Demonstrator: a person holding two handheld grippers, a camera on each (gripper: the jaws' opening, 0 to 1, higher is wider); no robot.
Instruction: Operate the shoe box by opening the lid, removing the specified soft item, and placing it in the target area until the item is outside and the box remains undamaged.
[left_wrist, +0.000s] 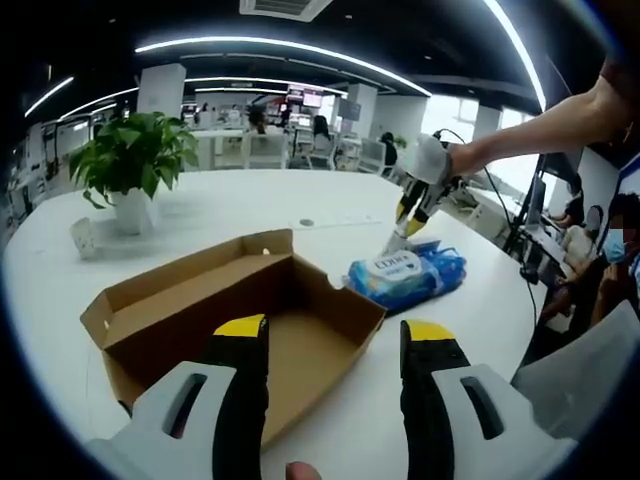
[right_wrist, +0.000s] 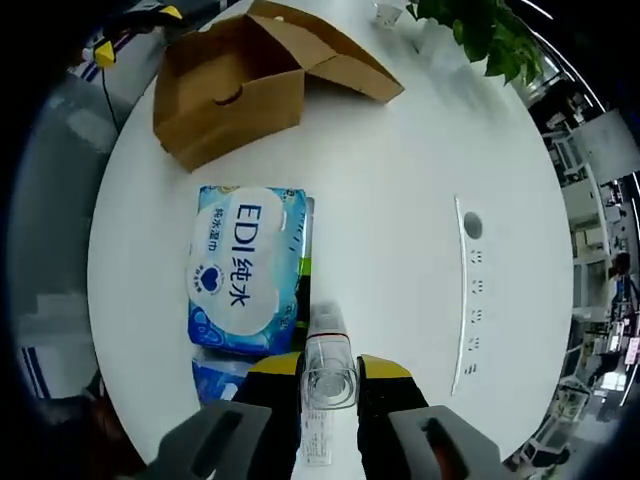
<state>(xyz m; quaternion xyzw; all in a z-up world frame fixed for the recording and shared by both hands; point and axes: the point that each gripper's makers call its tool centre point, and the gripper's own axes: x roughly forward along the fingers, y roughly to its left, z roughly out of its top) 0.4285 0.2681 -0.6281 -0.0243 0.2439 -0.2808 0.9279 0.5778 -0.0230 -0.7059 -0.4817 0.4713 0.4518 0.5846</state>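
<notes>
Box (left_wrist: 240, 310) lies open at centre frame; wipes pack (left_wrist: 408, 275) sits on the counter (left_wrist: 330, 205) beside it (nearly done). Left hand-held gripper (left_wrist: 335, 345) released; right hand-held gripper (right_wrist: 328, 375) grasping the pack's edge.

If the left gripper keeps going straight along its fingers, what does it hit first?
Most likely the open brown cardboard shoe box: the left gripper points at its right end wall. The blue wet-wipe pack lies farther right. Depth is hard to judge.

1. One open cardboard shoe box (left_wrist: 240, 300) is sitting on the table.
2. One blue wipes pack (right_wrist: 243, 268) is lying near it.
3. One potted plant (left_wrist: 135, 165) is standing far left.
4. Two grippers are showing.
</notes>
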